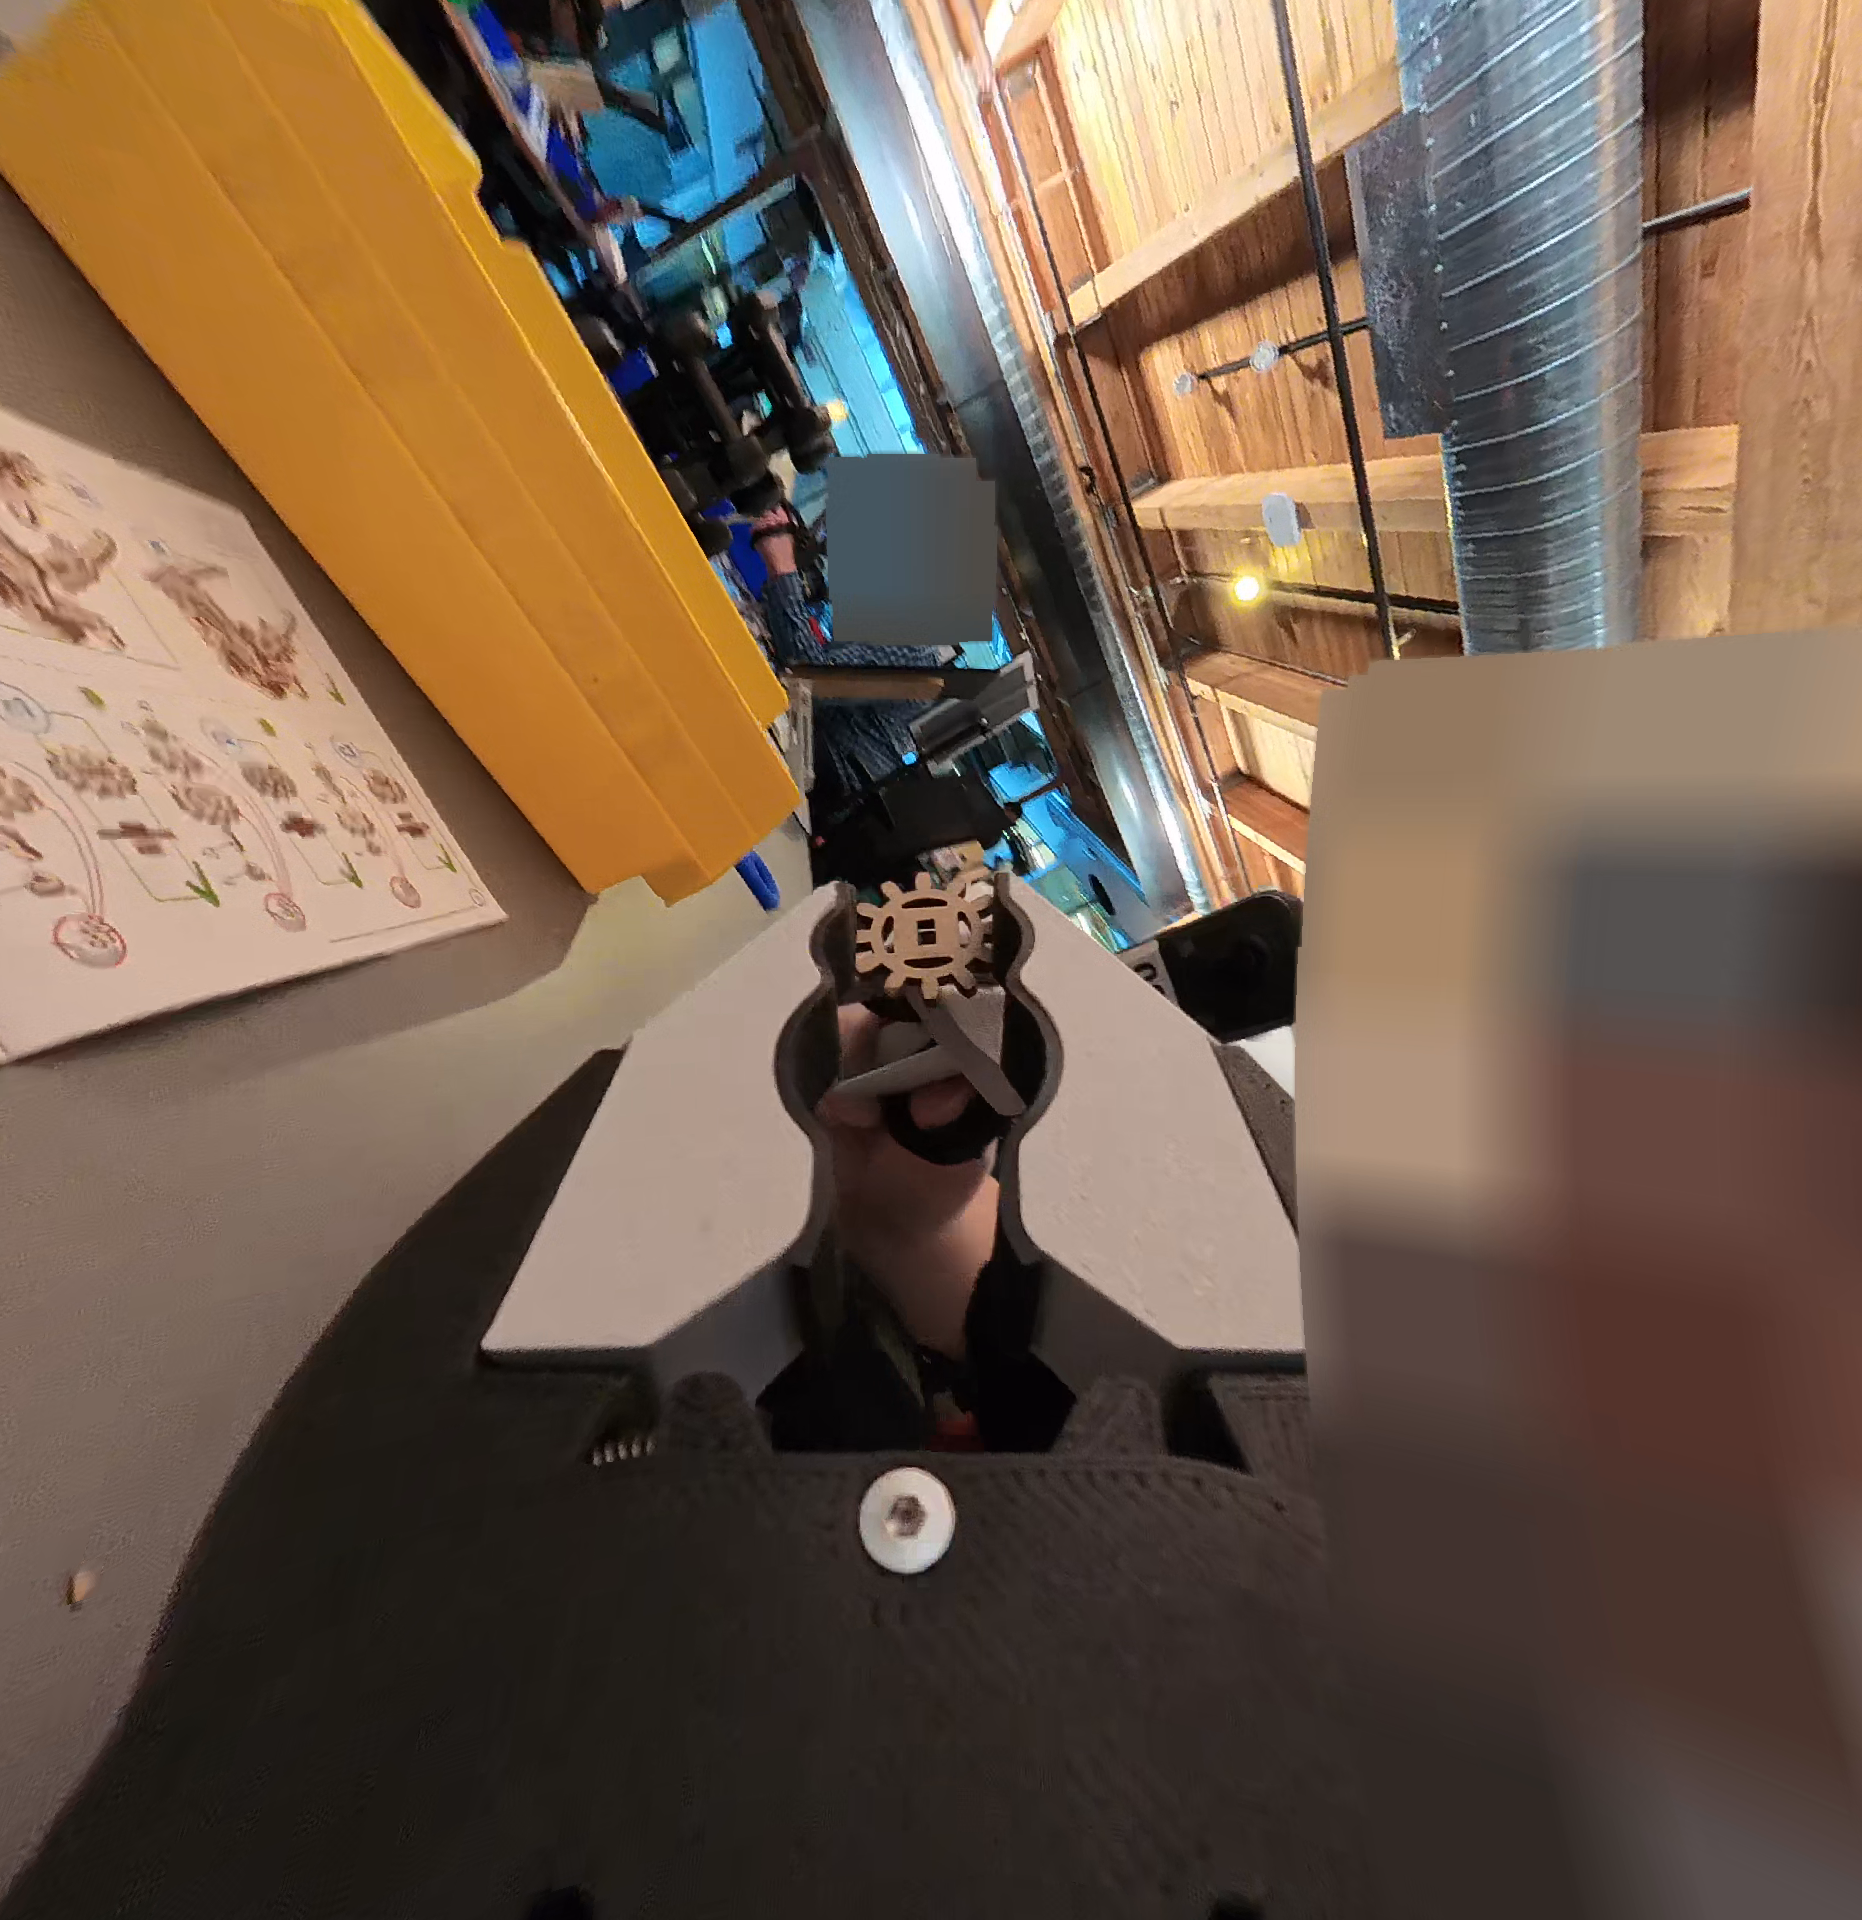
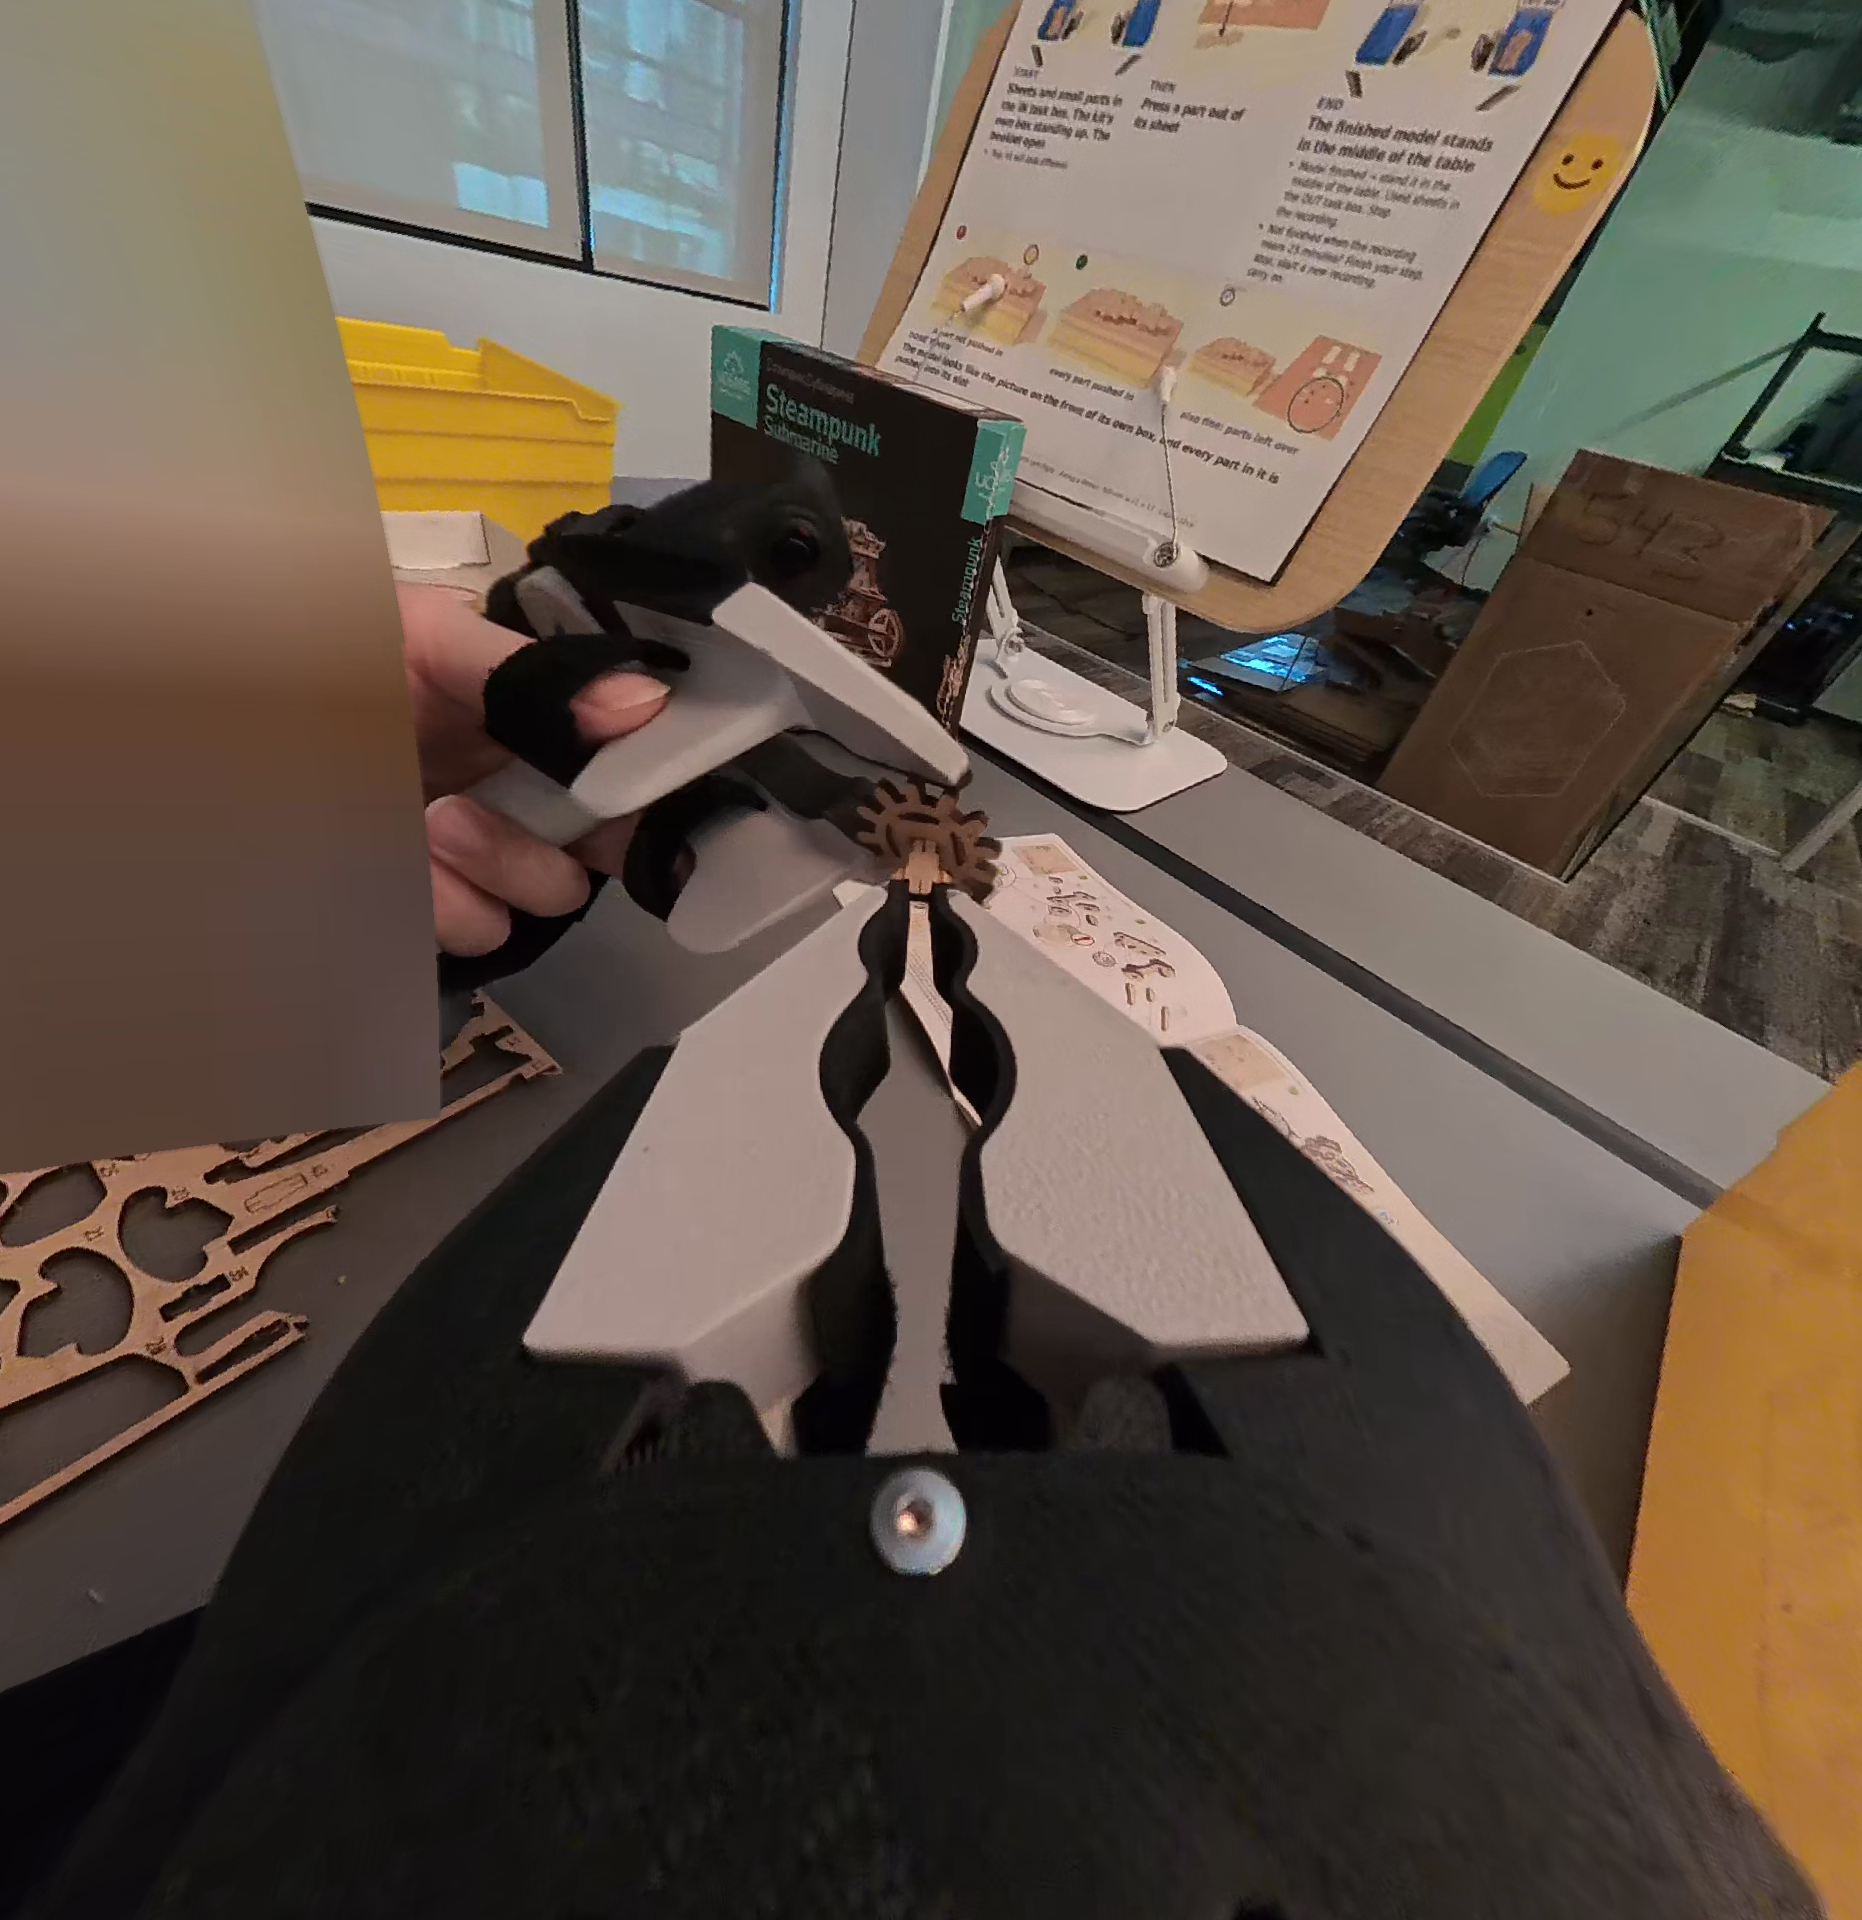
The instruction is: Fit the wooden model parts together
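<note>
Left claw [image 1: 922, 940] pinches the wooden gear [image 1: 920, 938]; right claw [image 2: 919, 894] pinches a small peg [image 2: 919, 871] (at the gear's hub).

**Even indoor light, wide-angle warp, soft edges**

Both views are evenly lit from overhead, with soft, faint shadows. A small ceiling lamp [image 1: 1246, 588] glares yellow in the left wrist view. Fisheye distortion bends the window frame [image 2: 584, 135] and the yellow bin [image 1: 387, 416]. The instruction sheet [image 1: 179, 727] is motion-blurred; near casings look soft.
</note>
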Demonstrator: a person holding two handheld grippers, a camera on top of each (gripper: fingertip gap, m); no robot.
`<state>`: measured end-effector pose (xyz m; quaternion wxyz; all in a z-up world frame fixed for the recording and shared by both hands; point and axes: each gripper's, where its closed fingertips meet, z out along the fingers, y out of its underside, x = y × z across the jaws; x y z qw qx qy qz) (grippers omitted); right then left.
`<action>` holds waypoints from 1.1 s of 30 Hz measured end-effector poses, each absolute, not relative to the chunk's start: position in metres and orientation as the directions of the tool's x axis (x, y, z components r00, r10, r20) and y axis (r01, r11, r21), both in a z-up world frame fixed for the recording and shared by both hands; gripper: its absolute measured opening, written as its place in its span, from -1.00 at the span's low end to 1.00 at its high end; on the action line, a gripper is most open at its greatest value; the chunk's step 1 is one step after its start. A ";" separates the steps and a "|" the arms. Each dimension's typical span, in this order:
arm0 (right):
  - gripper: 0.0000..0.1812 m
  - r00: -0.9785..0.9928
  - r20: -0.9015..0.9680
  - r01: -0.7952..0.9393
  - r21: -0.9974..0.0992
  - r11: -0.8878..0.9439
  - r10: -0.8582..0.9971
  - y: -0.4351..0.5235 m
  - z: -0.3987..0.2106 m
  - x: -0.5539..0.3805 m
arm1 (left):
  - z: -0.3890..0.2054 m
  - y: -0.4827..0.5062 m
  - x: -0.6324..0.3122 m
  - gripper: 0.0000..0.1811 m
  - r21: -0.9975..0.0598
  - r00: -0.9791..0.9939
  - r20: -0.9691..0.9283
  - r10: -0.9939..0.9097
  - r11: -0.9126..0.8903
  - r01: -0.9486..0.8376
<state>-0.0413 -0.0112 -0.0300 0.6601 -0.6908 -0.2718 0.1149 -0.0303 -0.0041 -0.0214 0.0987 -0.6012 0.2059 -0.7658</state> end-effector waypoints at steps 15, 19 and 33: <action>-0.99 0.849 0.154 0.231 -0.968 -0.094 0.505 -0.006 -0.043 -0.035 | -0.034 0.005 -0.025 -0.73 -0.507 -0.172 0.848 -0.502 -0.862 0.017; -0.99 0.852 0.174 0.255 -0.961 -0.102 0.493 -0.006 -0.044 -0.035 | -0.034 0.004 -0.024 -0.73 -0.542 -0.143 0.829 -0.541 -0.839 0.036; -0.99 0.834 0.181 0.266 -0.960 -0.092 0.521 -0.006 -0.045 -0.036 | -0.042 0.007 -0.044 -0.74 -0.387 -0.141 0.915 -0.378 -0.921 -0.038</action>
